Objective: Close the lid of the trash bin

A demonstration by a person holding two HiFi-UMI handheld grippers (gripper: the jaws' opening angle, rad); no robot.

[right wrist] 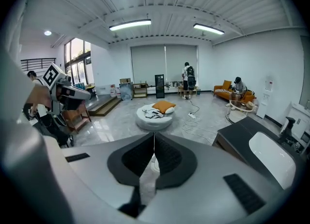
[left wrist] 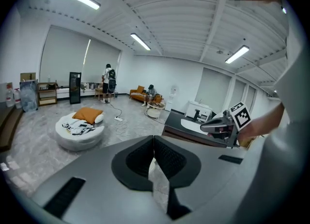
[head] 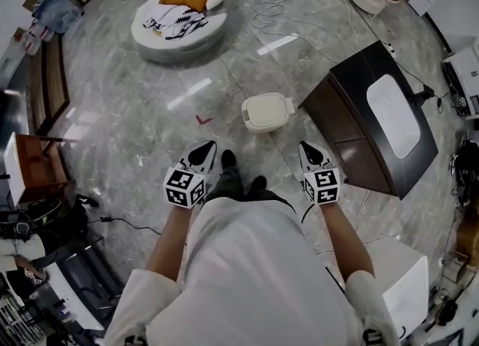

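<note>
The cream trash bin point(head: 267, 111) stands on the marble floor ahead of me, its lid lying flat on top. Both grippers hang well short of it, near my body. My left gripper point(head: 202, 156) is to the bin's lower left, its jaws together with nothing between them point(left wrist: 154, 138). My right gripper point(head: 310, 153) is to the bin's lower right, also shut and empty point(right wrist: 154, 135). Each gripper appears in the other's view: the right one point(left wrist: 218, 127) and the left one point(right wrist: 72, 92). In both gripper views the jaws hide most of the bin.
A dark low cabinet point(head: 374, 112) with a white oval top stands just right of the bin. A round white pouf point(head: 179, 19) with an orange cushion lies farther off, with cables point(head: 277, 15) on the floor. A white box point(head: 404, 277) is at my right, and people point(right wrist: 188, 78) are at the room's far end.
</note>
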